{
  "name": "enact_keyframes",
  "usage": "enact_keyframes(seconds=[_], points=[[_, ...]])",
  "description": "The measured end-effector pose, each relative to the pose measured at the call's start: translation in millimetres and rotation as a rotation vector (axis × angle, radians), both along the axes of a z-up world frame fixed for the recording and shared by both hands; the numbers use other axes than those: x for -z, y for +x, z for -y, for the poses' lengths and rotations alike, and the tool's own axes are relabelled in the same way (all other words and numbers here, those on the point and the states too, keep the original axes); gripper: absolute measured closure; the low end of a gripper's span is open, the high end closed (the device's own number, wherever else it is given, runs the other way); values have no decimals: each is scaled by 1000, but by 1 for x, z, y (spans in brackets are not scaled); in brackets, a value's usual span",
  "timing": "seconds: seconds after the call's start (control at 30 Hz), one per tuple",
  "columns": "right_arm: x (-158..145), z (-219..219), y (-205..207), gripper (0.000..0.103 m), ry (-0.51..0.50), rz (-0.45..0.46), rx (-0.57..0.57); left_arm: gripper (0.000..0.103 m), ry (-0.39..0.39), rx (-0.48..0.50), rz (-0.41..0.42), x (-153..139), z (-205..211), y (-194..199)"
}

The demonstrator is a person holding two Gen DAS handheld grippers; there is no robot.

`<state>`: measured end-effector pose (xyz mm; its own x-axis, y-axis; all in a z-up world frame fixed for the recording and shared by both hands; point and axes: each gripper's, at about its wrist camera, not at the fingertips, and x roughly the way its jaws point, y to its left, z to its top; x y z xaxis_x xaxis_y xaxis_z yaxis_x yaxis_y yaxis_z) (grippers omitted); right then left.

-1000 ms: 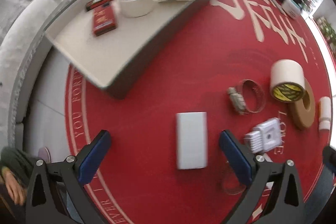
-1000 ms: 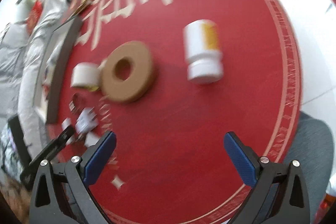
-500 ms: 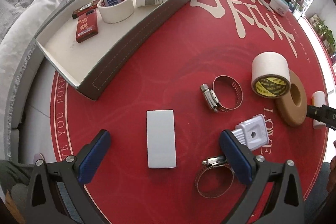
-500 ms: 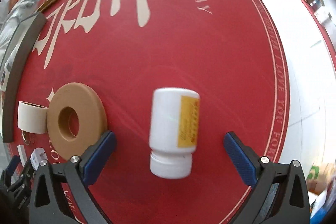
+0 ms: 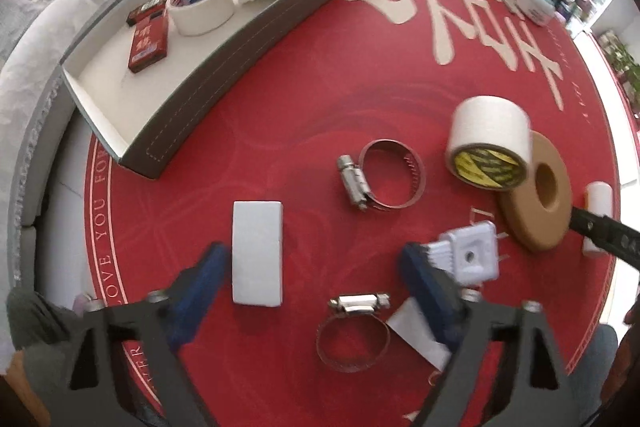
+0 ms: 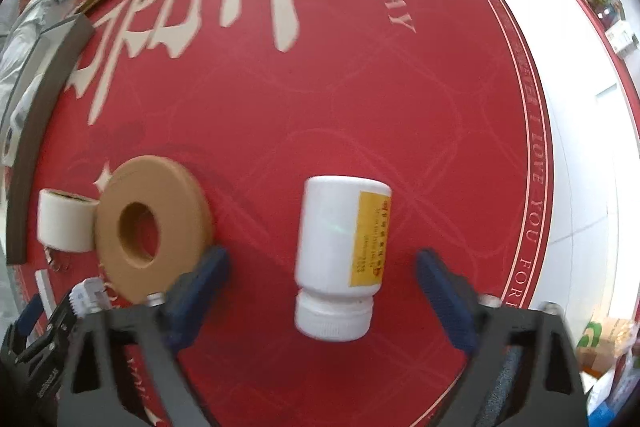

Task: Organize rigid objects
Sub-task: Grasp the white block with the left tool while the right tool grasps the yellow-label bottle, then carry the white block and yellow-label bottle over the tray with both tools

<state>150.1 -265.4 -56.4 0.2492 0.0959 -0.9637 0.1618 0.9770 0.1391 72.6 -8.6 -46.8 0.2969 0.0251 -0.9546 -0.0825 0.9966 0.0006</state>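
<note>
Left gripper (image 5: 312, 267): low over the red bench (image 5: 304, 107), jaws spread wide, white block (image 5: 257, 253) just inside its left finger.
Right gripper (image 6: 322, 279): jaws apart, straddling a white bottle (image 6: 340, 255) lying cap-first, untouched, beside the brown ring (image 6: 154, 227).

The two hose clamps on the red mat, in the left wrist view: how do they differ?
The far hose clamp lies ahead of the open left gripper, its screw housing on its left side. The near hose clamp lies between the fingers, its screw housing on its far side. Both are bare metal rings lying flat on the red mat.
</note>
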Motion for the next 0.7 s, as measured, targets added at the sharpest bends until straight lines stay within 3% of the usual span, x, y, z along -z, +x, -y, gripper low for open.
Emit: enact_keyframes(seconds=[0.03, 0.1, 0.23, 0.37, 0.57, 0.7], points=[[-4, -2, 0, 61, -1, 6, -6, 36, 1, 14, 7, -3, 2, -2], [-5, -2, -1, 65, 9, 3, -11, 80, 0, 41, 18, -7, 4, -6], [-11, 3, -18, 66, 87, 20, 3, 79, -112, 42, -8, -11, -12, -11], [-39, -7, -44, 66, 106, 91, -34, 79, -113, 78, 57, -33, -11, -26], [-81, -41, -84, 66, 155, 196, -120, 79, -175, 87, 173, -83, -17, -39], [-113, -55, -87, 66, 195, 258, -147, 79, -196, 80, 248, -119, -22, -39]])
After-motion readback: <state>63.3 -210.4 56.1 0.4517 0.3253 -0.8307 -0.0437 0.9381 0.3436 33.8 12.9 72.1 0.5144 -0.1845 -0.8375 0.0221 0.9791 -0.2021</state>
